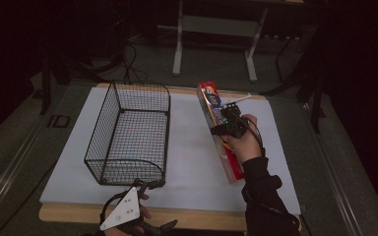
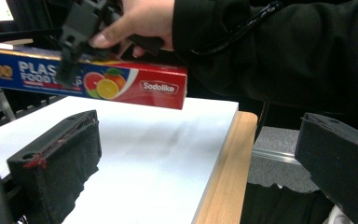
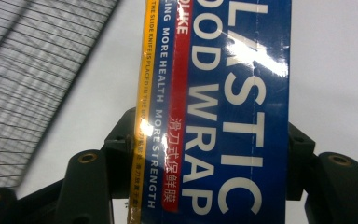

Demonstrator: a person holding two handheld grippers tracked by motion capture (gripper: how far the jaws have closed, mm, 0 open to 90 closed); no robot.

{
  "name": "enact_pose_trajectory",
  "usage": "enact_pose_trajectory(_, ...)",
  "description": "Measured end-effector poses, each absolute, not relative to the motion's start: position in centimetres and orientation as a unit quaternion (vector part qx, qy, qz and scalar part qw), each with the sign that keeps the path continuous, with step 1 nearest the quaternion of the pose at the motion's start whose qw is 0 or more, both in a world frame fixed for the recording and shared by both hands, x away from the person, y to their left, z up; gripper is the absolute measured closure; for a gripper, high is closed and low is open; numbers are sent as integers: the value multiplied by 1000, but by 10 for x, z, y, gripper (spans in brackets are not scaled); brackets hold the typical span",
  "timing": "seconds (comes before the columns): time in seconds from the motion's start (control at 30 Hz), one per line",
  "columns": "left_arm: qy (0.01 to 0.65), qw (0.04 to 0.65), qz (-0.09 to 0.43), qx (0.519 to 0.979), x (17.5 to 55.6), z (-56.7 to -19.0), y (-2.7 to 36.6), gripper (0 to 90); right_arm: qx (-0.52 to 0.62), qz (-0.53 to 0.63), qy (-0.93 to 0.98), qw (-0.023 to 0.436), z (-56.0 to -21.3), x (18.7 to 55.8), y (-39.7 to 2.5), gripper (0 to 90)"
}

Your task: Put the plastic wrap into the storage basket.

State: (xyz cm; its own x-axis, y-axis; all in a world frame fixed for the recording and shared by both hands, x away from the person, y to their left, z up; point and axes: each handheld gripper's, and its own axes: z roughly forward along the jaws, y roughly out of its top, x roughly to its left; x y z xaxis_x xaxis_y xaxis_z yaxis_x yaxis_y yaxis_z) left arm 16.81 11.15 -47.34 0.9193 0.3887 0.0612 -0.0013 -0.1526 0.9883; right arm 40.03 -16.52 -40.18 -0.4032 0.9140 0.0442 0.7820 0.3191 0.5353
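Plastic wrap box (image 1: 220,129) is pinched in my right tool (image 1: 232,123), lifted right of the wire basket (image 1: 130,132), not yet inside. My left tool (image 1: 128,209) waits spread, holding nothing, near the basket's front end.

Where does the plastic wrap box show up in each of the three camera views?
High view: plastic wrap box right of centre, clamped by the right gripper.
Left gripper view: upper left, lifted above the table.
Right gripper view: centre, between the jaws.
Shared landmark: the white mat; the wire basket appears in the high and right gripper views.
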Motion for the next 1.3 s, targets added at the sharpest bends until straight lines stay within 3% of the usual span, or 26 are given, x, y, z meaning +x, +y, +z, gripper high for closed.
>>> enact_pose_trajectory(0.8, 151, 643, 177, 729, 161, -472, 122, 9, 409, 302, 846, 160, -343, 396, -53, 396)
enact_pose_trajectory(1.3, 169, 642, 186, 725, 151, -473, 134, 8, 343, 346, 855, 176, -327, 391, 22, 395)
